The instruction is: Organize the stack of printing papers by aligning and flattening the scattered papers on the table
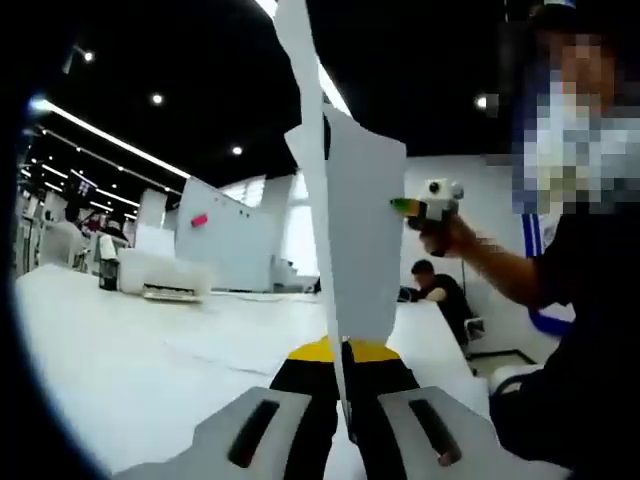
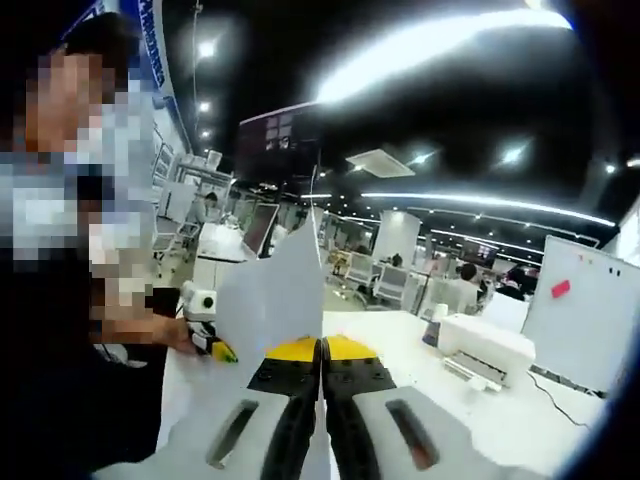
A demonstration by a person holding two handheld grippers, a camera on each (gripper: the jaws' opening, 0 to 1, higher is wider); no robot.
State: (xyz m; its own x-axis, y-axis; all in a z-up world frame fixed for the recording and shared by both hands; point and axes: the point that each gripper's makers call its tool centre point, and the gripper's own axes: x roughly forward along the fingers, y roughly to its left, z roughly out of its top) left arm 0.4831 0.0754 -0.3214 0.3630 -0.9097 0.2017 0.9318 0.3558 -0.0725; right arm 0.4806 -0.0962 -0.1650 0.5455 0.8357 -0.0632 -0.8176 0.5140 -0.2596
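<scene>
You hold papers (image 1: 350, 230) upright above tabletop (image 1: 130, 350), left gripper (image 1: 345, 400) and right gripper (image 2: 321, 385) both clamped on opposite edges, likely for squaring sheets.

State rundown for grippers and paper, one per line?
left gripper: jaws shut on the paper stack, which rises edge-on
right gripper: jaws shut on the same stack
paper stack: held upright off the white table, top edges uneven
</scene>
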